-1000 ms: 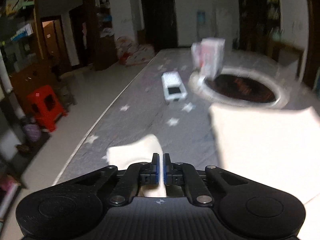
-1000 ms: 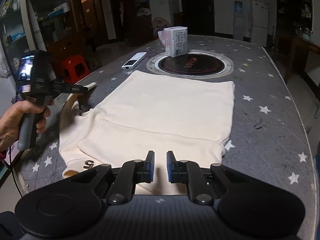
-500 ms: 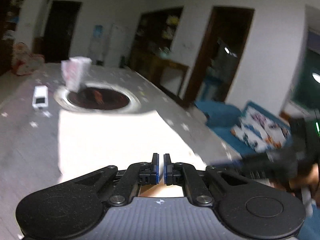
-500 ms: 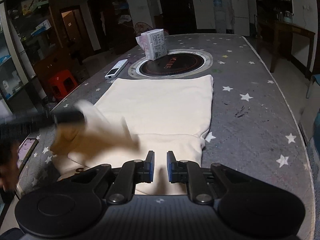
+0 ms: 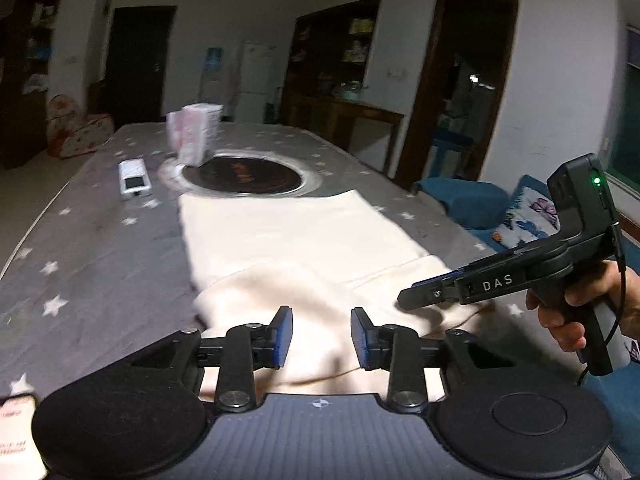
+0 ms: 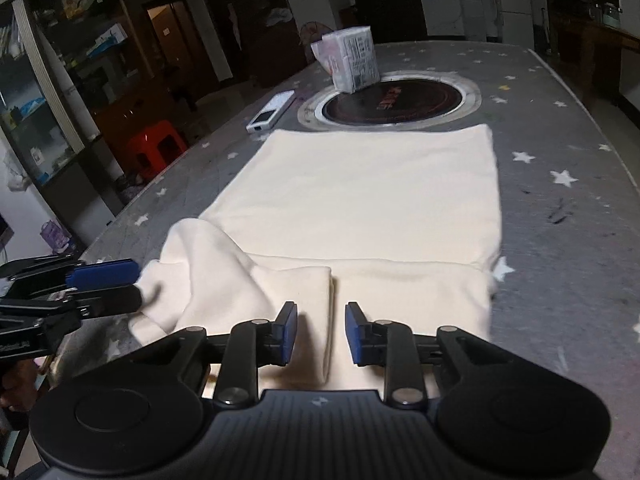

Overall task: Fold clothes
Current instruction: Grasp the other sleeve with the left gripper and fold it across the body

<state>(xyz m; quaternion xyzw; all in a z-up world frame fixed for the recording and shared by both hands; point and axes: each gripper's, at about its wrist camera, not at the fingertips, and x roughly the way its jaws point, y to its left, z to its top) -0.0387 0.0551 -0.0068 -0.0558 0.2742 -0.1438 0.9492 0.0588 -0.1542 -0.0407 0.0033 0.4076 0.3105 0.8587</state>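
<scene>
A cream garment (image 6: 360, 196) lies flat on the grey star-patterned table (image 6: 568, 216). Its left sleeve (image 6: 224, 276) is folded in over the near body, its cuff edge lying between my right fingers. It also shows in the left wrist view (image 5: 304, 248). My left gripper (image 5: 321, 338) is open and empty just above the folded sleeve; in the right wrist view it (image 6: 100, 284) sits at the sleeve's left edge. My right gripper (image 6: 321, 332) is open above the near hem; in the left wrist view it (image 5: 416, 300) hovers over the garment's right side.
A round dark hotplate (image 6: 394, 102) is set into the table beyond the garment. A tissue pack (image 6: 352, 60) stands on its rim. A white remote (image 6: 272, 112) lies left of it. A red stool (image 6: 154, 148) stands on the floor at left, blue cushions (image 5: 520, 216) at right.
My left gripper swung right carrying the sleeve over the garment, then opened and let it go. My right gripper opened wider. The sleeve now lies folded on the body.
</scene>
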